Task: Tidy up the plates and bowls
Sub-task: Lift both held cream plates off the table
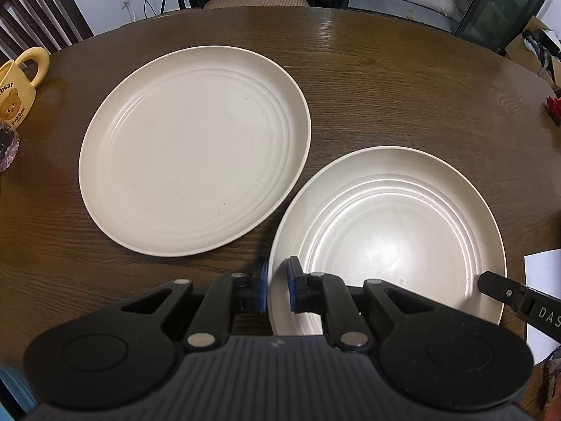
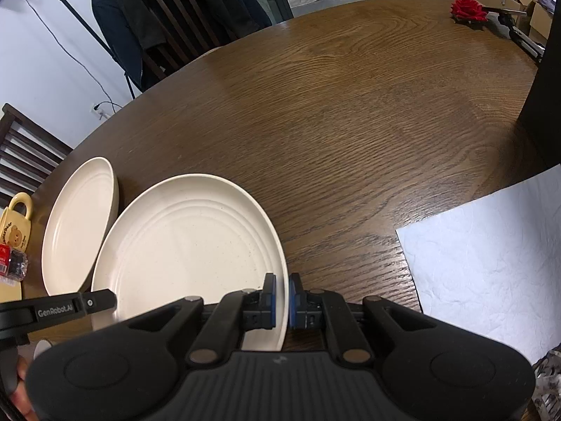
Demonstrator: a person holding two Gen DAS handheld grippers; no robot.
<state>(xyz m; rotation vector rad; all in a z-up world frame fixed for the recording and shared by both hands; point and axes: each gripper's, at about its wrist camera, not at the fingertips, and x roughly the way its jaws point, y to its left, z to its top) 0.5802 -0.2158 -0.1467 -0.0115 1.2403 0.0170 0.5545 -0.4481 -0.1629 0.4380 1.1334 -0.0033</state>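
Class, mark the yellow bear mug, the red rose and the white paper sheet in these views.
yellow bear mug [image 1: 15, 94]: left wrist view, on its printed side.
red rose [image 2: 468, 8]: right wrist view, on the petals.
white paper sheet [image 2: 491, 263]: right wrist view, mid-sheet.

Yellow bear mug [image 1: 15, 87] table-left; white paper [image 2: 491, 256] right; red rose [image 2: 469, 9], perhaps artificial.

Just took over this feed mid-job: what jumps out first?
Two cream plates side by side on the dark wooden table: the near plate is pinched at opposite rims by the left gripper and right gripper. The far plate lies free, beside a yellow bear mug.
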